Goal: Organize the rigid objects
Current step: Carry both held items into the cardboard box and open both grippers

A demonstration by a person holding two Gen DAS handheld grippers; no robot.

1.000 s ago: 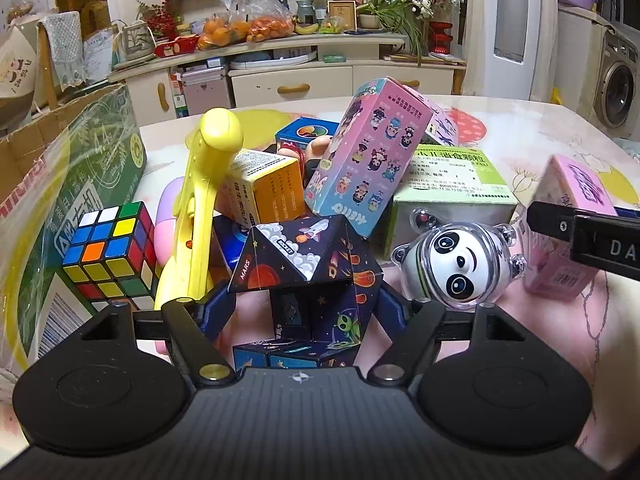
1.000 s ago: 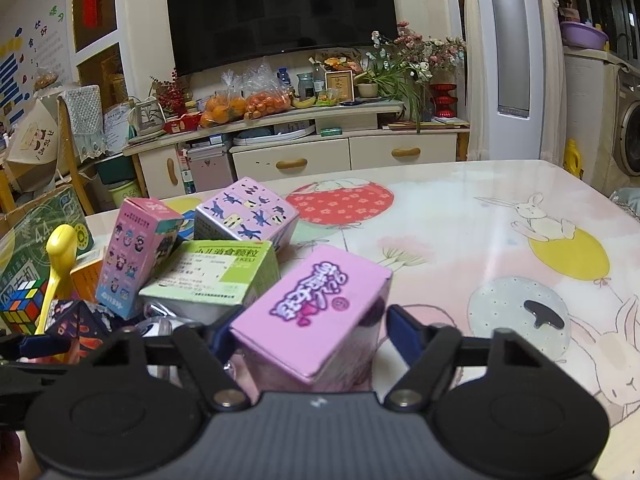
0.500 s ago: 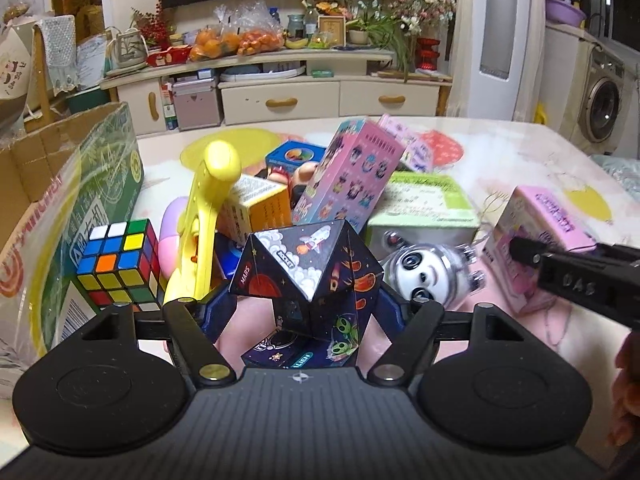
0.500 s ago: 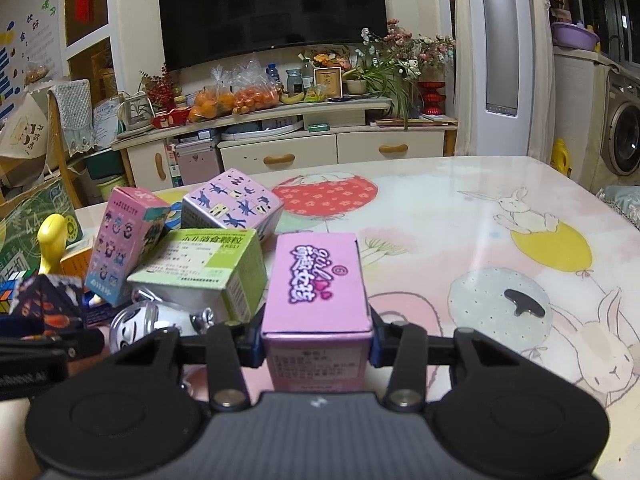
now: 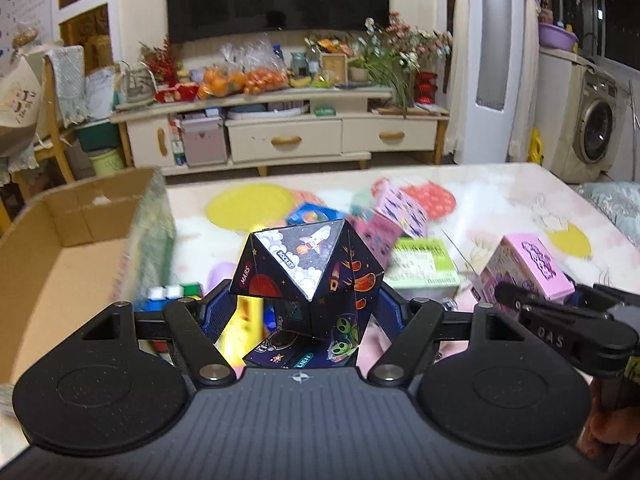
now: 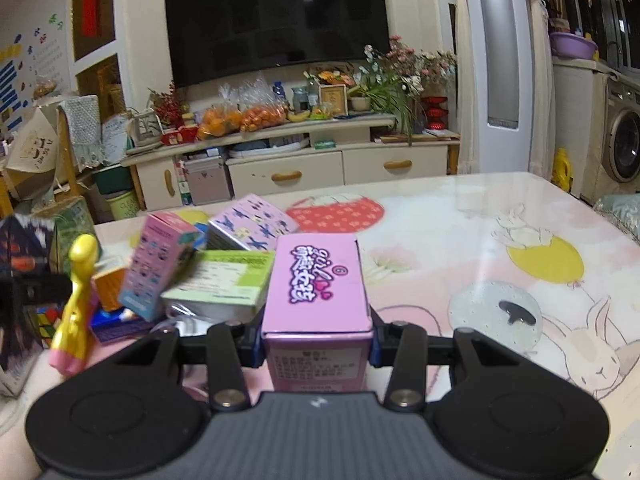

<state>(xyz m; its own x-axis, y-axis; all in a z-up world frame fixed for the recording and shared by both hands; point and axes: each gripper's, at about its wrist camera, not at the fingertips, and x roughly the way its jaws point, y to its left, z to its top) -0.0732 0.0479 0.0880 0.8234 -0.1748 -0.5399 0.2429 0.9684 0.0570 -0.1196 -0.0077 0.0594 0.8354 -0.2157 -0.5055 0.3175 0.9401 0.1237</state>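
Now the space puzzle point(image 5: 308, 280) is gripped by the left fingers point(image 5: 218, 312) and held above the worktop point(image 6: 460, 232), likely for the cardboard box point(image 5: 60, 248) beside it. The pink box point(image 6: 318, 280) is squeezed between the right fingers point(image 6: 252, 340). A green box point(image 6: 224, 276), yellow toy point(image 6: 78, 292) and blurry cartons are crowded close.

A dark, faceted cardboard puzzle block printed with rockets, planets and green aliens point(image 5: 308, 276) sits raised above the pile, one pointed ridge uppermost, a blue pad against each side. A pink rectangular carton with purple lettering point(image 6: 318, 280) lies lengthwise, lettered face up, its near end squeezed between two blue pads, above the patterned tabletop. Just left of it lie a green-topped flat box point(image 6: 224, 278) and a tilted pink figure-printed box point(image 6: 160, 260)
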